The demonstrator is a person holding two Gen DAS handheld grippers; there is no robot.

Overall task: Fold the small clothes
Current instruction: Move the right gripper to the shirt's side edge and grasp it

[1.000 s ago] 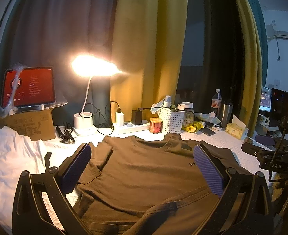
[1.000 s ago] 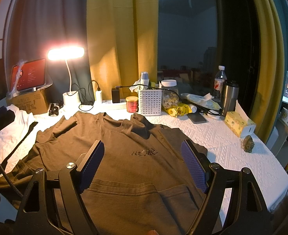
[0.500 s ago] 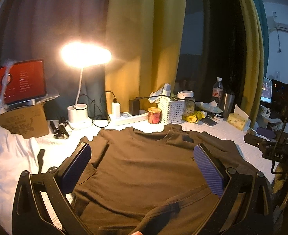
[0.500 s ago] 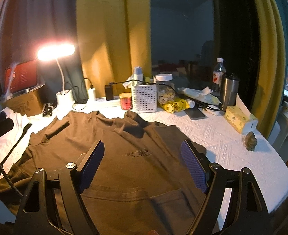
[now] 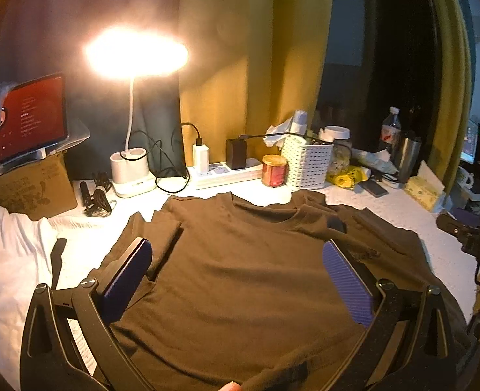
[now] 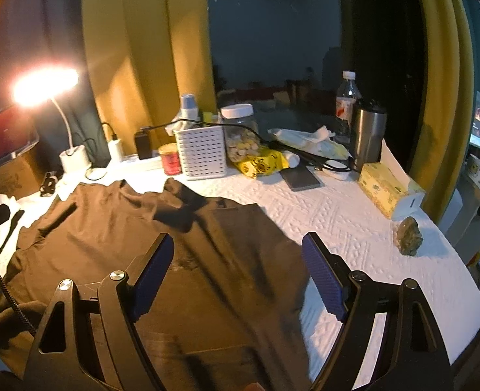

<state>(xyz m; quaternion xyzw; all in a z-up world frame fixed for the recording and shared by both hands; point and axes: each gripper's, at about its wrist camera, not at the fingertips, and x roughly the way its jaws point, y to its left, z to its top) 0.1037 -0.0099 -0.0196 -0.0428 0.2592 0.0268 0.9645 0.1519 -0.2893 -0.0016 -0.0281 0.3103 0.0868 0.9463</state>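
both claws gape empty: left claw [image 5: 236, 280] and right claw [image 6: 238, 275] hover over the brown t-shirt [image 5: 246, 280], spread flat on the white-covered desk [image 6: 354, 228] near a lit lamp [image 5: 135, 52].

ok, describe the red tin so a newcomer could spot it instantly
Start at the lit desk lamp at the back of the table and follow the white power strip to its right-hand end. The red tin stands there, just behind the brown shirt's collar and beside the white perforated basket: the only short red cylinder with a gold lid.
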